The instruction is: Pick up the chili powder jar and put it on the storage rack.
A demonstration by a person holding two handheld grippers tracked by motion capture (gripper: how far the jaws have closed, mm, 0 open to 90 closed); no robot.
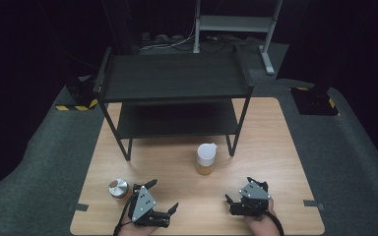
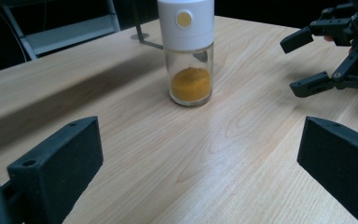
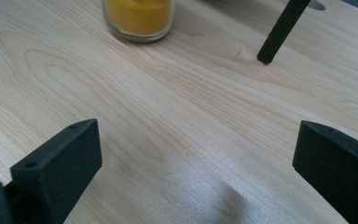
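A glass spice jar (image 1: 206, 159) with a white cap and orange powder stands upright on the wooden table (image 1: 275, 147), in front of the black shelf (image 1: 174, 76). A small jar with a silver lid (image 1: 118, 188) sits near the front left. My left gripper (image 1: 164, 194) is open just right of that small jar, and its jaws point toward the spice jar (image 2: 190, 51) with nothing between them (image 2: 198, 163). My right gripper (image 1: 238, 189) is open near the front right. Its jaws are wide apart over bare wood (image 3: 196, 163), with the spice jar's base (image 3: 138, 16) ahead.
The two-tier black shelf stands on the far half of the table; one of its front legs (image 3: 279, 30) lands just right of the spice jar. The other gripper (image 2: 326, 60) shows open at the far right of the left gripper view. Grey carpet (image 1: 44, 157) surrounds the table.
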